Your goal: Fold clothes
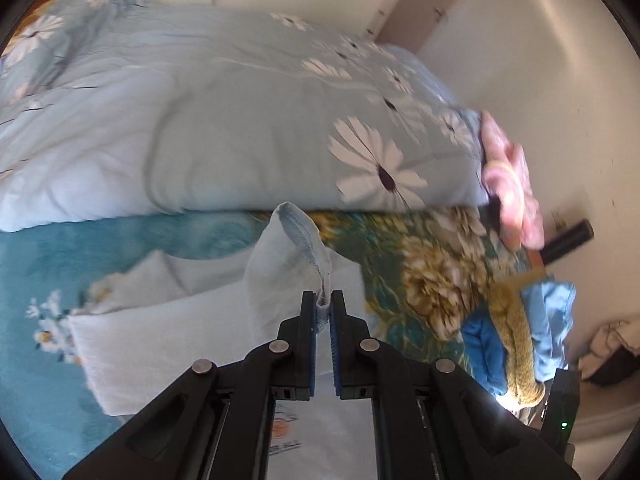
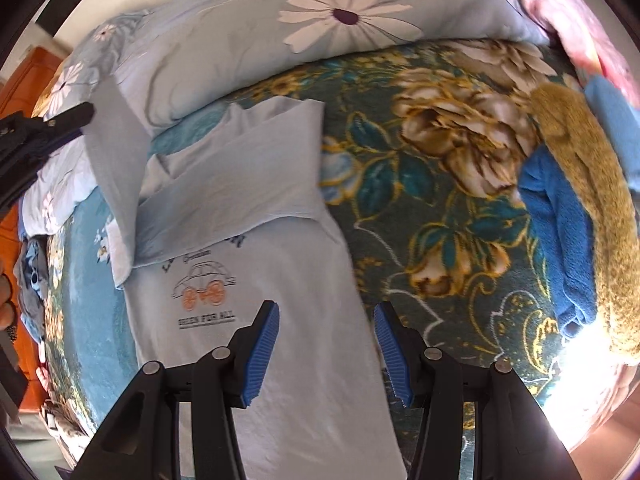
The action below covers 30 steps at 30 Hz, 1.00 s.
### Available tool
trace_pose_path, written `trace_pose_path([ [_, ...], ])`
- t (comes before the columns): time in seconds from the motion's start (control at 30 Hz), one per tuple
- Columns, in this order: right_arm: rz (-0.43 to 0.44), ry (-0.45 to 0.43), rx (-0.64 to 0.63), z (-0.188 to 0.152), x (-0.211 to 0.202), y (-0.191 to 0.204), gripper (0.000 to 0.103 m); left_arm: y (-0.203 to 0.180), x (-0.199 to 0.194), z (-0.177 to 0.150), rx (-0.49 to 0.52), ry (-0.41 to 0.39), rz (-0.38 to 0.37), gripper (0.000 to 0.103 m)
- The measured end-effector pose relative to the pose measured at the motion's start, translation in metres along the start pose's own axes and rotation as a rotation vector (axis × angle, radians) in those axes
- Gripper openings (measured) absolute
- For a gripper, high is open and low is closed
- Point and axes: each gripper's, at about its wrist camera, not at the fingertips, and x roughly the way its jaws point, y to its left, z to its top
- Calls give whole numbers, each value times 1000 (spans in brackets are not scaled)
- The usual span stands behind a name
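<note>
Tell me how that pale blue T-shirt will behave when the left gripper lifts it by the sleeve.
The T-shirt is probably floppy: the sleeve pinched in the left gripper droops and creases. It looks thin, so likely light. On the fuzzy blanket it may drag rather than slide.

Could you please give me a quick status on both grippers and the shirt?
Left gripper shut on T-shirt sleeve hem. Right gripper open above shirt body, empty. Folded clothes pile at bed edge, not obstructing.
</note>
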Motion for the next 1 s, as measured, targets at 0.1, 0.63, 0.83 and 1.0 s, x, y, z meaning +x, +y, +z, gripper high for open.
trace_pose_path([
  [0.1,5,5,14,0,5,-13,53,-26,28,-6,37,55,-13,6],
  [0.63,12,47,-109,6,19,-52,53,-50,132,-38,62,304,35,8],
  [0.83,4,42,-128,8,16,-46,53,-43,115,-42,48,330,1,38],
  [1.0,-1,41,-159,8,15,-32,53,-26,85,-47,58,327,-3,40],
])
